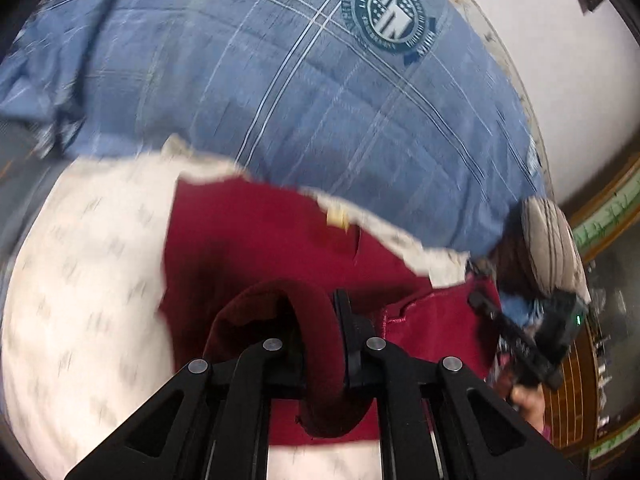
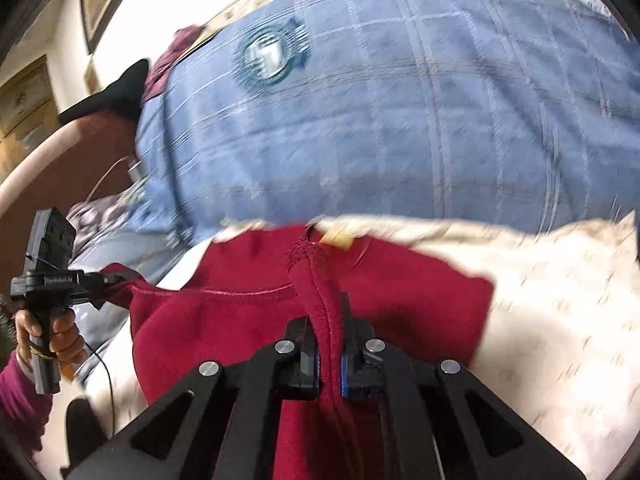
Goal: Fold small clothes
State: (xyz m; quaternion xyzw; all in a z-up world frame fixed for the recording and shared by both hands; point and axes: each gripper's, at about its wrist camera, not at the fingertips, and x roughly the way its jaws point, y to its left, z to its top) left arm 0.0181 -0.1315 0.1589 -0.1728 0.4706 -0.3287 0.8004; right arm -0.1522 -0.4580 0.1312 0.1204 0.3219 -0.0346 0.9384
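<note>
Fingers of the left gripper (image 1: 338,344) are pinched shut on a rolled edge of the red cloth (image 1: 256,248), and the fold of cloth curls up over one finger. The right gripper (image 2: 330,344) is pinched shut too, on a thick seam of the same red cloth (image 2: 400,296). In the left view the right gripper (image 1: 500,316) shows at the far right corner of the red cloth, with a hand (image 1: 528,400) under it. In the right view the left gripper (image 2: 96,284) shows at the far left corner, held by a hand (image 2: 48,332).

The red cloth lies on a cream sheet with small marks (image 1: 80,280), near the front edge of the bed. A little yellow tag (image 1: 338,216) sits at the far edge of the red cloth. Behind it lies a big blue checked blanket (image 1: 280,80) with a round badge (image 1: 390,16) on it. Both pictures are blurry, so the hands seem to be moving.

I think the step is to fold the red cloth over while both corners are held. To do it well, both grips should stay tight and move at the same speed. The edge between them should stay straight, not saggy. The held edge should land right on the other edge, corner on corner. The thick rolled bit in the left grip may slip or bunch, so lay it flat before letting go
</note>
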